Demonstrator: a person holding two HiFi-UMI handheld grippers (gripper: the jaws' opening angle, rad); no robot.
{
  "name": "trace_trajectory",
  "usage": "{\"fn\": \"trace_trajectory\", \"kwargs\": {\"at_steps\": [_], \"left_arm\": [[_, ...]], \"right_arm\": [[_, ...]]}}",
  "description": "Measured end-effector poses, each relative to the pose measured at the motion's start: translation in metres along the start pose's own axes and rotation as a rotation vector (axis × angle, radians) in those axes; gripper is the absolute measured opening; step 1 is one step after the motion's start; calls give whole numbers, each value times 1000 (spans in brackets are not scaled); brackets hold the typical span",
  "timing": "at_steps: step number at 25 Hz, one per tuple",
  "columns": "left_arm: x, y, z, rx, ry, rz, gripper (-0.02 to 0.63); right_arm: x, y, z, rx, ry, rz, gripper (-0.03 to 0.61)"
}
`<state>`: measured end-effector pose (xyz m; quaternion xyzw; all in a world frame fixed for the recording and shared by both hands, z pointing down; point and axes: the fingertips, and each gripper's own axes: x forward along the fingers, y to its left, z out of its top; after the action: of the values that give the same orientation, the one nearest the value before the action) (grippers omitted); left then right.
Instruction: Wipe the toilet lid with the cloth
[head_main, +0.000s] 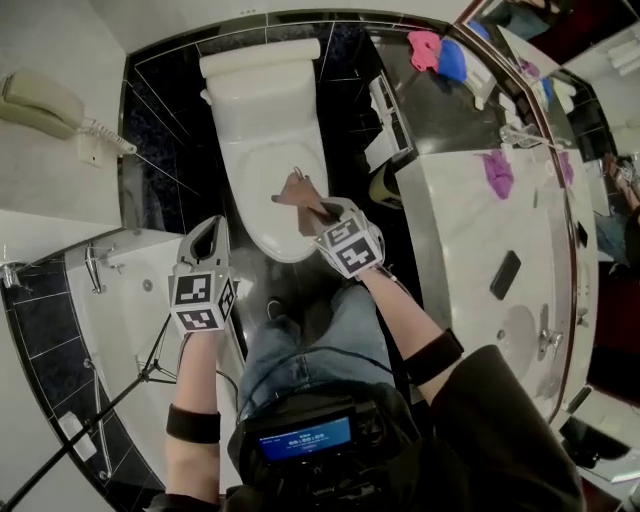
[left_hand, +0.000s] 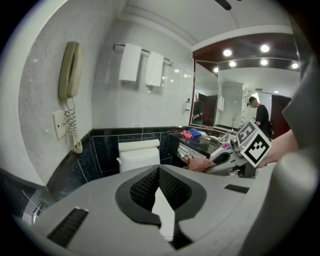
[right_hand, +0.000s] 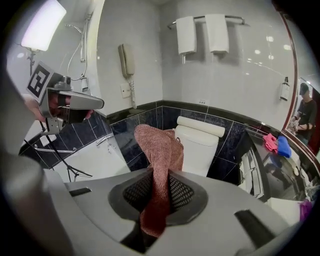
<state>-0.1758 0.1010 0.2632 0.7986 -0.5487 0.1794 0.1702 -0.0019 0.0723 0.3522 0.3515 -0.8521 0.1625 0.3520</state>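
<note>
Gleaming black tiles (head_main: 160, 110) around toilet lid (head_main: 270, 150)

From the person, the lid (head_main: 262, 150) lies at twelve o'clock, with the tank (head_main: 260, 58) behind it. The cloth (head_main: 296, 188), in the right gripper (head_main: 312, 208), is over the lid's four o'clock side. The left gripper (head_main: 208, 232) is beside the lid at seven. The tub (head_main: 110, 300) lies at nine, the counter (head_main: 470, 220) at three and the phone (head_main: 40, 100) at ten.

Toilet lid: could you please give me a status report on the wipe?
Right tool shut on cloth, above the toilet lid; contact unclear. Left tool shut, empty, off to the side. Lid down, nothing in the way.
</note>
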Motion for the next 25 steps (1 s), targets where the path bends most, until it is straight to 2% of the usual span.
{"fn": "trace_trajectory", "kwargs": {"at_steps": [6,10,14,20,25], "left_arm": [[53,51,-39,-45,39,84,2],[104,74,-77,-76,64,142,2],[158,83,-118,-70,94,159,2],[213,102,-177,-57,136,170,2],[245,108,-213,-64,153,156,2]], "right_arm": [[112,-29,2,-50,53,59,74],[203,-53,-6,-125,75,95,75],[289,-64,-18,-204,90,120,77],[404,-53,-50,-275,135,164,74],[478,-56,-67,-382,159,134,75]]}}
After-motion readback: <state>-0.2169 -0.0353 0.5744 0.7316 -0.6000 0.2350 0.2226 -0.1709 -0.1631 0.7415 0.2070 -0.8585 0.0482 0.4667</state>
